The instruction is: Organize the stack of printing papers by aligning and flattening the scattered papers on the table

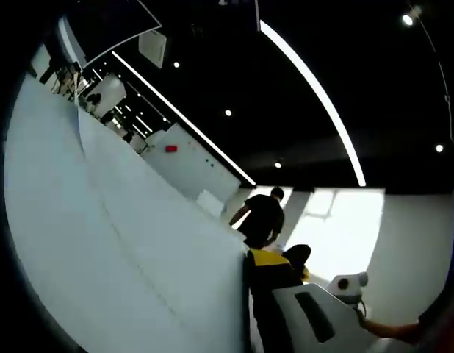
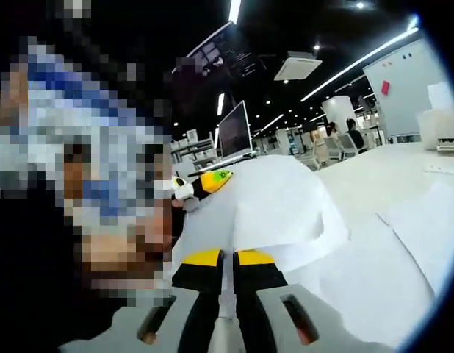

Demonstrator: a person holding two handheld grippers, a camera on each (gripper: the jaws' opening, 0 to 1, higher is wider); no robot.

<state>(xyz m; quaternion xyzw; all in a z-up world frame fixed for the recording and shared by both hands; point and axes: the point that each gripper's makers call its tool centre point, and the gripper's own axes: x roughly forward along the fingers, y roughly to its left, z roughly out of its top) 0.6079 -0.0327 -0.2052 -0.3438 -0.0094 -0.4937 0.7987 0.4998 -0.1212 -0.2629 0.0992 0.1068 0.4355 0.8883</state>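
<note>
Paper [image 1: 139, 243] fills the left gripper view from 7 to 10 o'clock, a white sheet held up on edge. At 5 o'clock the left gripper [image 1: 250, 273] has its jaws closed on that sheet's edge. A person [image 1: 261, 217] stands beyond, toward 4 o'clock. In the right gripper view, the right gripper [image 2: 228, 271] at 6 o'clock pinches the paper [image 2: 267, 202], which bulges upward; more sheets [image 2: 388, 257] lie on the table [image 2: 374, 173] toward 3 o'clock.

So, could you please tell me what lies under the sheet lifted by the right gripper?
The lifted sheet curves over more loose papers on the white table; whatever is directly beneath it is covered.
</note>
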